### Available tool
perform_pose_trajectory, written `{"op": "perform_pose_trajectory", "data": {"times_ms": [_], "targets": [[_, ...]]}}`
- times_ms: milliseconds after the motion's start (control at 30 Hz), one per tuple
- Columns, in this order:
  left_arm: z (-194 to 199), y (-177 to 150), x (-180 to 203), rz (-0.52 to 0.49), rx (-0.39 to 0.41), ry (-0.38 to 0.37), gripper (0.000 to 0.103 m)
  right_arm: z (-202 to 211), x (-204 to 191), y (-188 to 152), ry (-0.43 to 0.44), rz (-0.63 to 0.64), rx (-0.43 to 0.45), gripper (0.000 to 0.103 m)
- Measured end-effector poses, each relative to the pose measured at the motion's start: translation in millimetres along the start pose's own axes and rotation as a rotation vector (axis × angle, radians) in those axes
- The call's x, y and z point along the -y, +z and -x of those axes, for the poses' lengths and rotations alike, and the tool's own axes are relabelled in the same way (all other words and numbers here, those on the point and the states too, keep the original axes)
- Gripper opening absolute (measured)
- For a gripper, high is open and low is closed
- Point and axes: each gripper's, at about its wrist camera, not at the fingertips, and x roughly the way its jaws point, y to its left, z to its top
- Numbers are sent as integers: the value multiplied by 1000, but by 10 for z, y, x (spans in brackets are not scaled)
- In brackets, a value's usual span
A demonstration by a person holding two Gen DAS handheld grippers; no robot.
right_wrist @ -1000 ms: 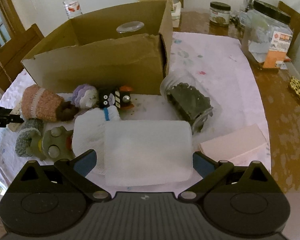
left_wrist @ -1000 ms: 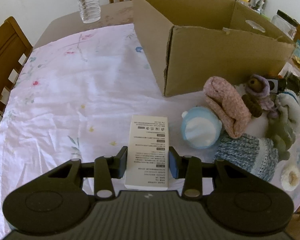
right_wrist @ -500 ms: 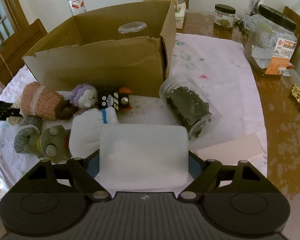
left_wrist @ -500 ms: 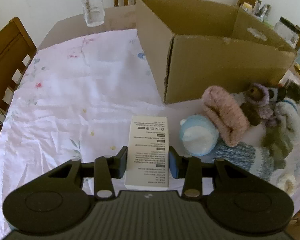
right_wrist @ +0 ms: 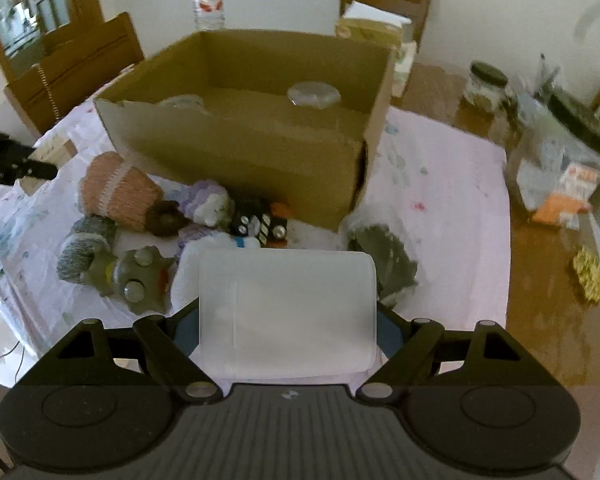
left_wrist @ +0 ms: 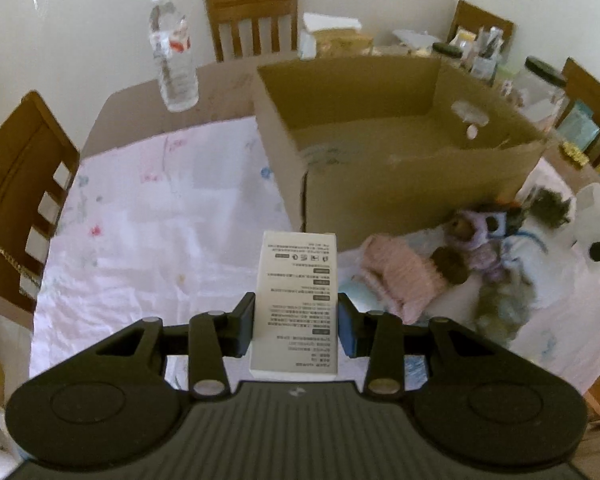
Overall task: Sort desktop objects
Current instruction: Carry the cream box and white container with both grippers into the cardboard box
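Left gripper (left_wrist: pixel 296 320): clamped on the white printed box (left_wrist: pixel 296 304), held above the tablecloth.
Right gripper (right_wrist: pixel 288 326): jaws have just been closing; now pressed on the frosted plastic container (right_wrist: pixel 288 308).
Cardboard box (right_wrist: pixel 236 148): only a clear lid (right_wrist: pixel 314 95) visible inside.
Left to sort: soft toys (right_wrist: pixel 116 194), jar (right_wrist: pixel 384 256); most work remains.

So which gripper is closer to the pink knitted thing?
Left. The left gripper hangs just beside the pink knitted thing; the right gripper sits farther off, with toys between.

Black tongs (left_wrist: pixel 296 324), blue pads (left_wrist: pixel 347 334)
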Motion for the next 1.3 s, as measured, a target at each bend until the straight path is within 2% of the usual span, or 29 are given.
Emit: {"op": "perform_pose_trajectory", "data": {"times_ms": [267,533,967,1300], "targets": [[270,311,149,-44,76,-53,40,214,-120,303,17,93,63,87],[266,643,262,-102,118,-90,40,294,-245,653,25,171,132,87],[52,1125,188,-129,156,-85,40,48,-356,1123,27,239,152,87],[-116,1354,120,-124,163,-81,40,-209,-483,1510,41,284,169,87]]}}
